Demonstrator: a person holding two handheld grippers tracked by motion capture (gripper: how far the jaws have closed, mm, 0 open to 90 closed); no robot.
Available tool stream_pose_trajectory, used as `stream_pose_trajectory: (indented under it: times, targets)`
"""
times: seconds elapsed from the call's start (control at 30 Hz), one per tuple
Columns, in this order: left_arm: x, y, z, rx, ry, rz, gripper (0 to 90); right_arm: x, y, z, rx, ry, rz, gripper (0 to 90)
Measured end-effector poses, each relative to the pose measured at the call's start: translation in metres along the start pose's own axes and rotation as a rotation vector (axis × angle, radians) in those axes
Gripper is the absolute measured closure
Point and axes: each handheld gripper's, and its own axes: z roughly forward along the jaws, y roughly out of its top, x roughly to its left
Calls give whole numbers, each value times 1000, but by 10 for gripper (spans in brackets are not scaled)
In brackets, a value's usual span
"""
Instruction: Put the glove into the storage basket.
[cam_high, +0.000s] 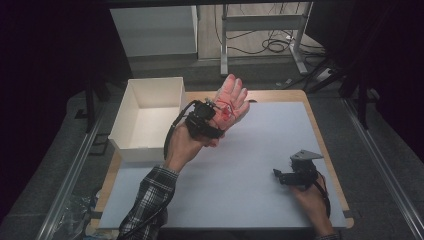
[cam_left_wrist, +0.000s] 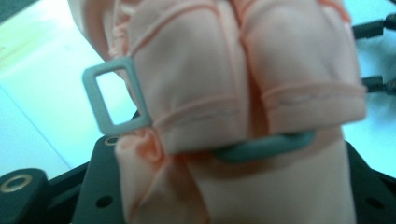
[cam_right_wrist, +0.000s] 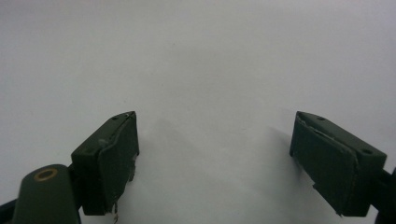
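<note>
- Our right gripper (cam_high: 286, 176) rests low on the desk (cam_high: 240, 175), fingers spread, holding nothing.
- Our left gripper (cam_high: 212, 114) pinches the pink glove (cam_high: 231, 100) above the desk; we keep that pinch firm.
- We carry it left over the white box (cam_high: 150, 117), clearing its wall.

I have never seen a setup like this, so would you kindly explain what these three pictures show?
A person at a table holds a hand-held gripper in each hand. The high view looks down on the white table mat from above; the other two pictures come from cameras riding on the grippers. The left gripper is shut on a pink glove and holds it above the mat; up close, the glove shows a grey buckle. The right gripper rests low with its jaws open. A white box stands at the mat's left.
</note>
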Motion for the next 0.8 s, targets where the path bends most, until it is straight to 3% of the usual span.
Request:
stream_pose_trajectory:
  times: [0.33, 0.8]
  targets:
    - [25, 14, -27, -37, 50, -54, 474, 0, 0, 0, 0, 0, 0, 159]
    - [66, 6, -52, -51, 136, -143, 473, 0, 0, 0, 0, 0, 0, 159]
